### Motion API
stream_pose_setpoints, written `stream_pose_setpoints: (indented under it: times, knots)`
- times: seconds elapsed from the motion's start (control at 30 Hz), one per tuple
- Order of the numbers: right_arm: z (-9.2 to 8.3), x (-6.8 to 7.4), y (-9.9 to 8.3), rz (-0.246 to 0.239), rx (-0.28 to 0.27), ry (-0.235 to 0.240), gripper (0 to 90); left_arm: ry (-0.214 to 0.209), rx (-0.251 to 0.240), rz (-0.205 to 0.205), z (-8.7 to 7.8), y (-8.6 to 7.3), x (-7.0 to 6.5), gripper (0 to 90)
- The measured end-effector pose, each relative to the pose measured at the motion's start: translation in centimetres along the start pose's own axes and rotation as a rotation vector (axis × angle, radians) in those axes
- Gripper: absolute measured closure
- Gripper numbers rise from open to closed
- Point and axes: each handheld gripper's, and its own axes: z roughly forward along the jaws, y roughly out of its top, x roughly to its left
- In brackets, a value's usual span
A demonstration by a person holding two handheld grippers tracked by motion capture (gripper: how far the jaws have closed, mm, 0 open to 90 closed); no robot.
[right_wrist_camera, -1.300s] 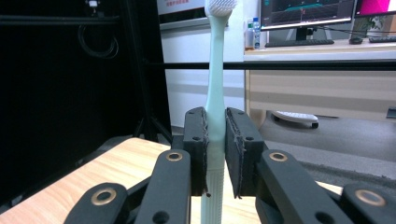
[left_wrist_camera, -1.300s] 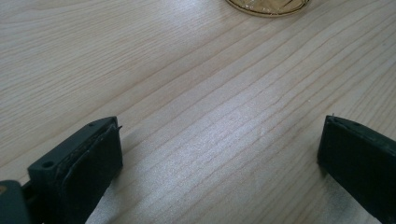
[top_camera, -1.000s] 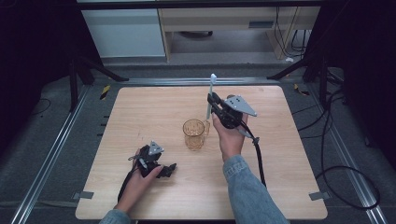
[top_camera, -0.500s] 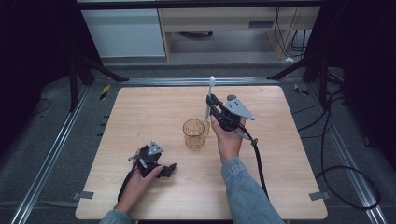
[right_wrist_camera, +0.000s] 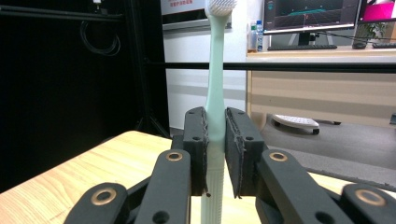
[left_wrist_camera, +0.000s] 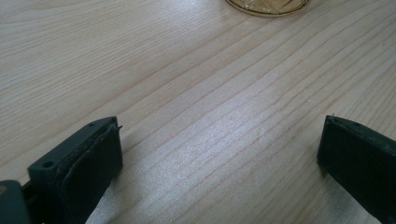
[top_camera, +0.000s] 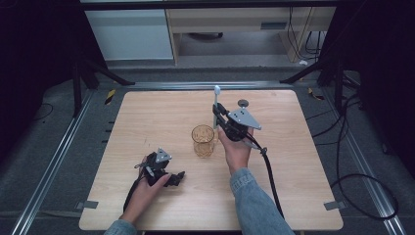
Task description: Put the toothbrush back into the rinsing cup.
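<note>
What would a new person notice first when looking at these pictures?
First, the pale green toothbrush, which stands upright with its bristle head on top, clamped between the jaws of the right gripper just beyond the amber glass cup at the middle of the wooden table. Next, the left gripper lies low at the near left of the table, its jaws wide open with nothing between them.
</note>
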Motion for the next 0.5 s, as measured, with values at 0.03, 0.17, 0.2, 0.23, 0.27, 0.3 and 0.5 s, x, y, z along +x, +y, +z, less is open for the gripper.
stream_pose_setpoints:
  times: [0.03,0.17,0.2,0.23,0.27,0.3,0.5]
  knots:
    - [0.01,-0.08,-0.05,-0.005,0.002,0.000,79.2,0.000,0.000,0.000,0.00,0.00,0.00,0.0]
    - [0.03,-0.16,-0.24,-0.010,0.001,-0.001,79.1,0.000,-0.001,0.000,0.01,0.00,0.00,0.0]
    - [0.05,-0.15,-0.34,-0.002,0.003,0.005,79.2,0.000,-0.001,0.000,0.01,0.00,0.00,0.0]
    - [0.09,-0.15,-0.58,-0.003,0.005,0.002,79.2,0.000,-0.001,0.000,0.01,0.00,0.00,0.0]
    - [0.09,-0.15,-0.58,-0.003,0.005,0.002,79.2,0.001,0.000,0.000,0.00,0.00,-0.01,0.0]
    - [0.09,-0.19,-0.69,-0.005,0.008,0.004,79.1,0.000,0.000,0.000,0.00,0.00,0.00,0.0]
    - [0.19,-0.16,-0.85,-0.007,0.009,0.006,79.2,-0.001,0.000,0.000,0.00,0.00,0.00,0.0]
